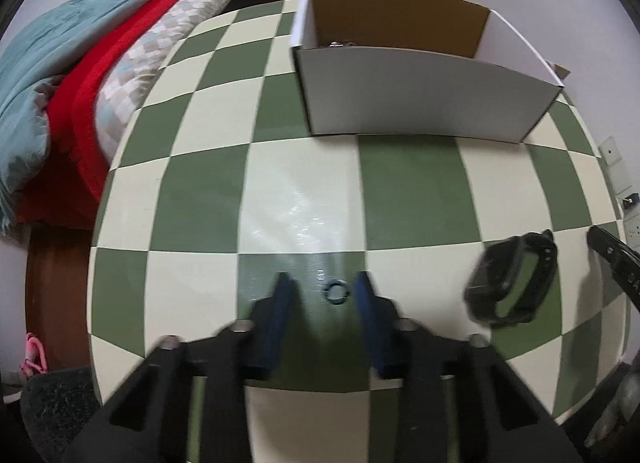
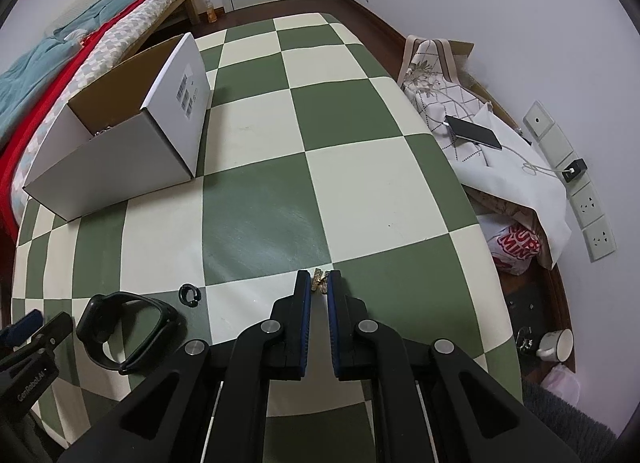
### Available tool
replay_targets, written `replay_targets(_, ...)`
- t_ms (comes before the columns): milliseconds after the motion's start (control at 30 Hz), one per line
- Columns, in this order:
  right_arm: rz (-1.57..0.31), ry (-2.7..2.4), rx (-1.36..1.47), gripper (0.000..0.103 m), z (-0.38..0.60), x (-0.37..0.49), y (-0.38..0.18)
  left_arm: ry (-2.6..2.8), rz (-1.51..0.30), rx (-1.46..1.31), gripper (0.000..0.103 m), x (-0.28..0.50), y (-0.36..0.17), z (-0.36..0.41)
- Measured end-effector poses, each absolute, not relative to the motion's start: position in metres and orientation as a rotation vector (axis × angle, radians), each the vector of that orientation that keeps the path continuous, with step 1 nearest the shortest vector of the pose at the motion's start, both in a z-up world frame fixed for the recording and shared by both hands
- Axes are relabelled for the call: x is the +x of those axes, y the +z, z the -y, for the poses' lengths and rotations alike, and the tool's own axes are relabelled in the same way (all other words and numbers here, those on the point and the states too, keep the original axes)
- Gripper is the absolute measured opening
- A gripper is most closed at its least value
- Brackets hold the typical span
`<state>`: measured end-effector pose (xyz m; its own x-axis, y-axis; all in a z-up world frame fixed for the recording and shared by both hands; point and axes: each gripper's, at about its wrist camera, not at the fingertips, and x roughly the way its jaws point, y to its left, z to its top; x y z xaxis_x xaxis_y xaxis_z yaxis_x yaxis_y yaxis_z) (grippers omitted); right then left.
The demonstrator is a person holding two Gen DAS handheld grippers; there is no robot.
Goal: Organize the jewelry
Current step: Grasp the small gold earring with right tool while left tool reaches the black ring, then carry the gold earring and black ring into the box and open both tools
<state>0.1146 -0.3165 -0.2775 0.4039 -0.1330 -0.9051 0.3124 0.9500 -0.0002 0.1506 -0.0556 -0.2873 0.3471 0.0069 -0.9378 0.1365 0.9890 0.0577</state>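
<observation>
A small black ring (image 1: 336, 291) lies on the green-and-cream checkered table (image 1: 208, 199) between the fingertips of my left gripper (image 1: 323, 283), which is open around it. The ring also shows in the right wrist view (image 2: 189, 294). A black smartwatch (image 1: 508, 283) lies to its right, also seen in the right wrist view (image 2: 128, 329). My right gripper (image 2: 319, 278) is shut on a small gold earring (image 2: 319, 279) at the table surface. An open white cardboard box (image 1: 420, 95) stands at the far side, with some jewelry inside (image 1: 340, 44).
A bed with red and teal bedding (image 1: 72, 75) runs along the table's left. In the right wrist view, a phone (image 2: 474, 131) on cloth bags, wall sockets (image 2: 588, 199) and a mug (image 2: 556, 345) on the floor lie to the right.
</observation>
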Motion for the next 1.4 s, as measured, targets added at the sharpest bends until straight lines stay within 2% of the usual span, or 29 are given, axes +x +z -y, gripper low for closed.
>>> replay_targets(33, -1.121, -0.284, 0.180, 0.009, 0.316, 0.115, -0.277, -0.090, -1.215, 0.136, 0.011, 0.150, -0.287, 0.058)
replay_targets(400, -1.098, -0.257, 0.195, 0.008, 0.310, 0.110, -0.264, -0.074, -1.181, 0.144, 0.010, 0.144, -0.274, 0.059)
replay_targets(1033, -0.911, -0.053, 0.148, 0.008, 0.245, 0.131, -0.168, -0.119, -0.926, 0.064, 0.010, 0.191, -0.146, 0.051)
replay_targets(1400, -0.890, 0.023, 0.137, 0.008, 0.232, 0.202, -0.152, -0.141, -0.932, 0.058, 0.010, 0.255, -0.146, 0.056)
